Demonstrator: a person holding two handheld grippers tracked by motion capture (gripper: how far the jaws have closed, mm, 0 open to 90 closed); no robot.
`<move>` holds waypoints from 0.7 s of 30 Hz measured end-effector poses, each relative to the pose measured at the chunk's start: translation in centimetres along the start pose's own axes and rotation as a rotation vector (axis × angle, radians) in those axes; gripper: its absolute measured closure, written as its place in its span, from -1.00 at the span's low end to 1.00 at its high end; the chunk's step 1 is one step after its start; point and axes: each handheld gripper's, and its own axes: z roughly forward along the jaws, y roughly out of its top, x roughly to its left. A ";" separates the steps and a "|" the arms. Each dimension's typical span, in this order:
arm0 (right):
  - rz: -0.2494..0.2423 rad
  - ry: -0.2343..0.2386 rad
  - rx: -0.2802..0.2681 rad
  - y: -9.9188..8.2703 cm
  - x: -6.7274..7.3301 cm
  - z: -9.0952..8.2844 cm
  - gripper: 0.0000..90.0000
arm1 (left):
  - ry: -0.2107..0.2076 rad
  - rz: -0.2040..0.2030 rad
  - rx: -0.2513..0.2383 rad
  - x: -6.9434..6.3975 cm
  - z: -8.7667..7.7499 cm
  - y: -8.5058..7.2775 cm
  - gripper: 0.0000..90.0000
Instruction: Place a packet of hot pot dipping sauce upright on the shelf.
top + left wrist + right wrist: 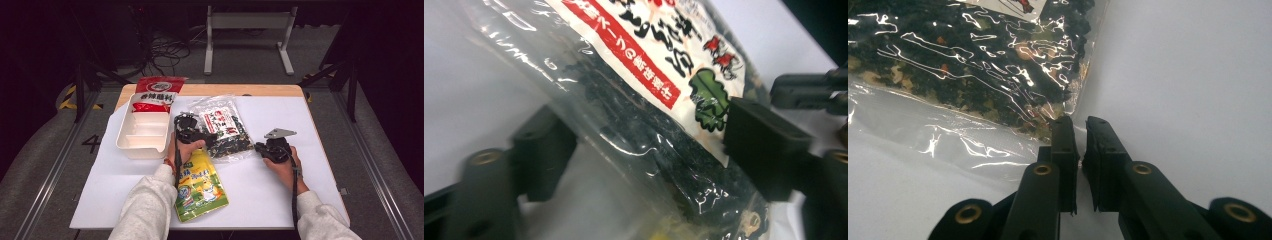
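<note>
Packing barely begun: red seasoning packet [159, 90] propped at far end of white divided tray [131, 142], clear bag of dark dried seaweed [225, 131] flat mid-table, right of tray. Left gripper [192, 131] straddling that bag, jaws apart, pads seemingly not yet pressing. Right gripper [1082, 142] nearly closed, empty, beside bag's edge. Yellow-green pouch [200, 185] near, untouched.

White tray [142, 131] and yellow pouch [200, 185] crowd the clear bag's [225, 131] left; its right lies open.
</note>
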 end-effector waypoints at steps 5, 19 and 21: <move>-0.003 0.000 -0.002 0.0 0.1 0.0 0.81 | -0.036 0.038 -0.066 -0.1 -1.3 0.1 0.19; 0.000 0.039 -0.045 -0.3 0.0 -1.4 0.12 | -0.089 0.279 -0.207 -4.3 -4.6 0.7 0.78; 0.010 0.045 -0.066 -0.4 -0.2 -2.0 0.04 | -0.074 0.303 -0.216 -4.6 -4.9 0.7 0.80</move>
